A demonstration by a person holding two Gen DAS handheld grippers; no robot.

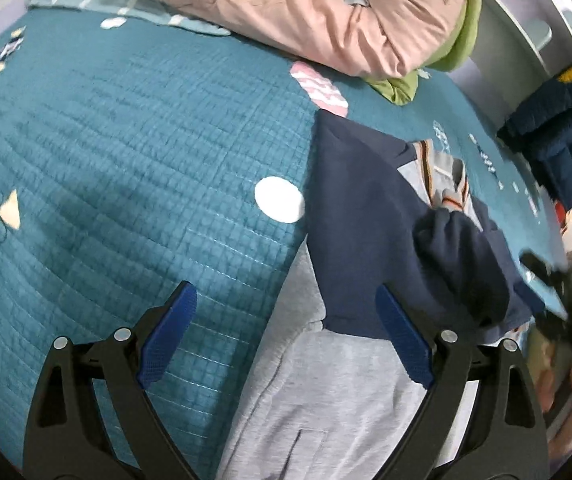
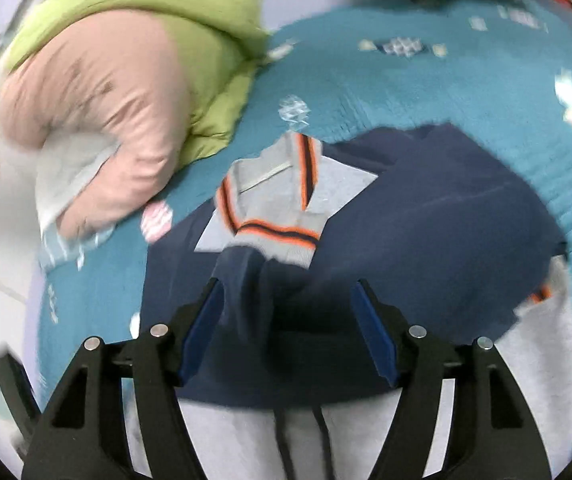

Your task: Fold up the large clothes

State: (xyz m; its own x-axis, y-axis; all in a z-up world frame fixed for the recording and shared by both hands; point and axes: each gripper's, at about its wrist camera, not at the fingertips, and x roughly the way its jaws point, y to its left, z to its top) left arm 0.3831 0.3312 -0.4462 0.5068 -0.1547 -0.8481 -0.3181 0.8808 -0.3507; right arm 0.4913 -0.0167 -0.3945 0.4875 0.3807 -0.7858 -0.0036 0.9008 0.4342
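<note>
Grey-and-navy sweatshirt (image 2: 426, 216) lies spread on the teal quilted bedcover (image 1: 106, 140), chest down by the look of it, striped collar (image 2: 270, 200) pointing toward the pillows. Both navy sleeves appear to be brought in over the back; 1 bunched cuff (image 1: 458, 248) sits near the middle, under the collar.

Left gripper (image 1: 286, 336): fingers spread wide, nothing between the blue pads (image 1: 168, 340). It hovers over the garment's left edge, where the grey body meets the bedcover. Probably placed there to take the side or hem for the next fold.

Right gripper (image 2: 286, 328): fingers also wide apart. The navy sleeve cloth lies between them, touching the left pad (image 2: 202, 328), but not pinched. Cannot tell whether it is about to close or has let go. Picture is smeared, so the gripper is likely in motion.

In the left view the right tool shows only as a dark blur at the frame's edge.

Pink-and-green bedding (image 2: 126, 92) is heaped beside the collar end, off the garment. A dark blue padded jacket (image 1: 562, 128) sits beyond the bed's far edge.

Judgement: sleeves in, body fold not yet made. Risk: loose cuff slides out when the hem is lifted.
</note>
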